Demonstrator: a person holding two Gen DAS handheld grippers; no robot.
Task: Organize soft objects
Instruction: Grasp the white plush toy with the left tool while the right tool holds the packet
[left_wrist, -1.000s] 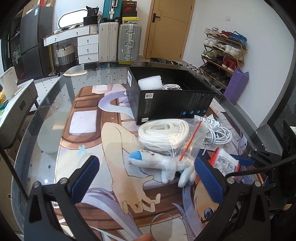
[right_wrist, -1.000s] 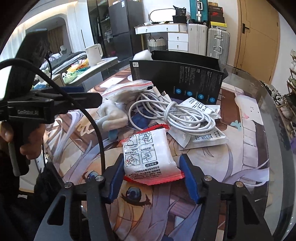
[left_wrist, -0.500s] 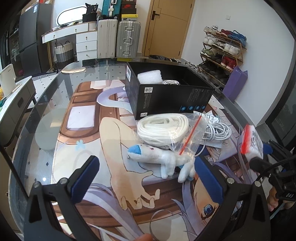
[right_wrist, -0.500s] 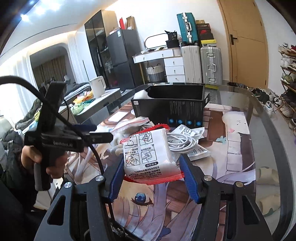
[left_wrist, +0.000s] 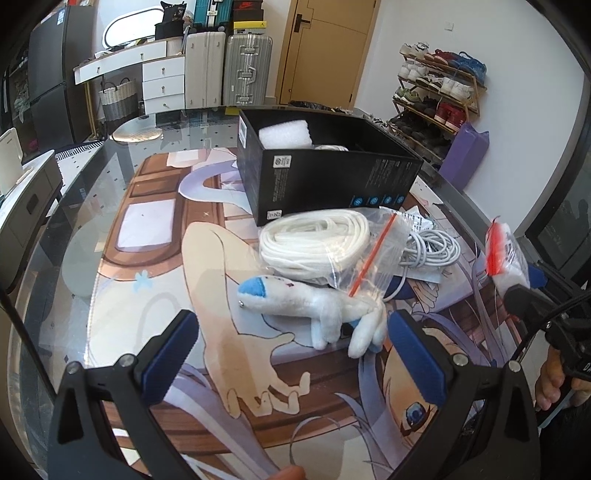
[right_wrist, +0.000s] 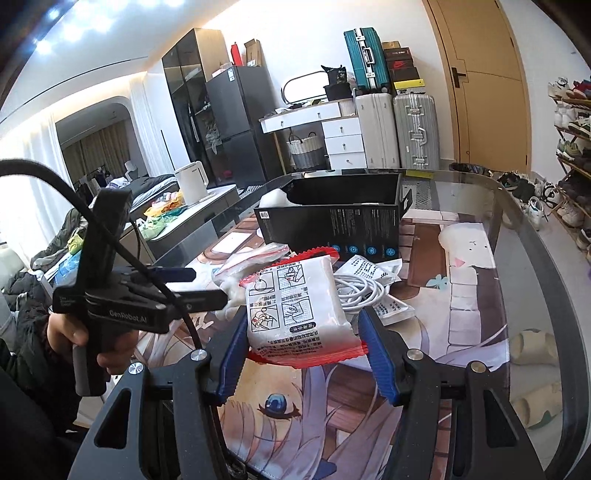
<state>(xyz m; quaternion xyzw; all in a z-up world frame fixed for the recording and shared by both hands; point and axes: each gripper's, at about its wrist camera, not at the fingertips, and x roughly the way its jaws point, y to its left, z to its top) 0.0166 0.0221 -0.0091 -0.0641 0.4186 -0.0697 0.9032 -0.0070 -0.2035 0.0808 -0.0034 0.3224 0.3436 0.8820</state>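
Observation:
My right gripper (right_wrist: 303, 343) is shut on a white packet with red edges (right_wrist: 295, 302) and holds it in the air above the table; the packet also shows in the left wrist view (left_wrist: 506, 254). My left gripper (left_wrist: 291, 350) is open and empty, low over the mat, just in front of a white plush toy with a blue tip (left_wrist: 306, 302). Behind the toy lies a clear zip bag of white rope (left_wrist: 317, 240) and a coiled white cable (left_wrist: 432, 251). An open black box (left_wrist: 325, 177) holds a white foam piece (left_wrist: 284, 134).
The glass table (left_wrist: 92, 192) carries a printed anime mat (left_wrist: 207, 280). Paper leaflets (right_wrist: 373, 269) lie by the cable in front of the box. Suitcases, drawers, a shoe rack and a door stand beyond the table.
My right gripper has lifted the packet off the table and raised it higher, off to the right. My left gripper has stayed open and nearly still.

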